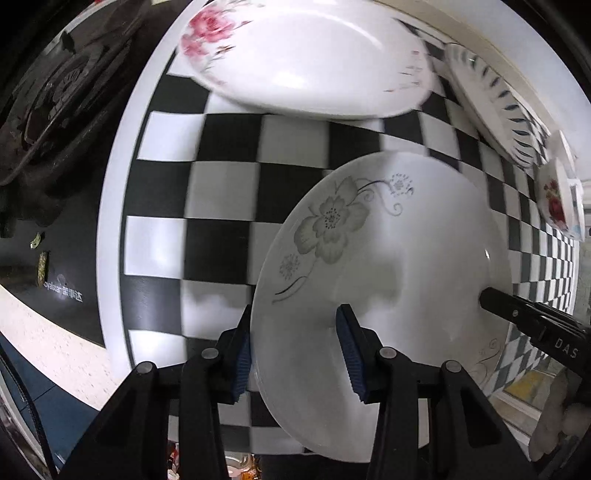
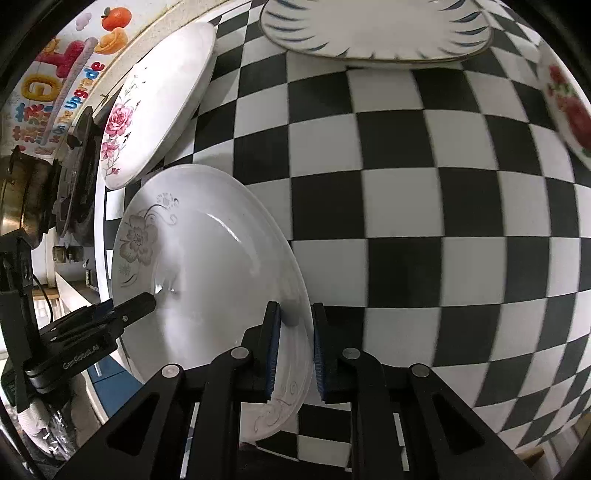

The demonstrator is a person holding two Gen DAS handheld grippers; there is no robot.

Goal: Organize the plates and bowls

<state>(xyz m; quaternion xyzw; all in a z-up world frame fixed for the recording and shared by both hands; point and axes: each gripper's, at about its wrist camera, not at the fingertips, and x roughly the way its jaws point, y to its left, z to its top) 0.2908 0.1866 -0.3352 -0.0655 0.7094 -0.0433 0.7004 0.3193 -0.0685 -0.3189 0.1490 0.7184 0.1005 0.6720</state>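
Observation:
A white plate with a grey flower (image 1: 388,266) is held tilted above the checkered mat; it also shows in the right wrist view (image 2: 214,266). My left gripper (image 1: 295,354) is shut on its near rim, one finger on each face. My right gripper (image 2: 295,350) is shut on the opposite rim, and its finger (image 1: 524,314) shows in the left wrist view. A pink-rose plate (image 1: 306,59) (image 2: 155,110) lies on the mat. A blue-striped plate (image 1: 491,107) (image 2: 376,29) lies further off. A red-rose bowl (image 1: 557,203) (image 2: 569,110) sits at the mat's edge.
The black and white checkered mat (image 1: 221,206) (image 2: 424,221) covers the counter. A black gas stove (image 1: 55,103) stands to the left, with a metal pot (image 2: 22,199) on it. The counter edge runs along the lower left (image 1: 55,362).

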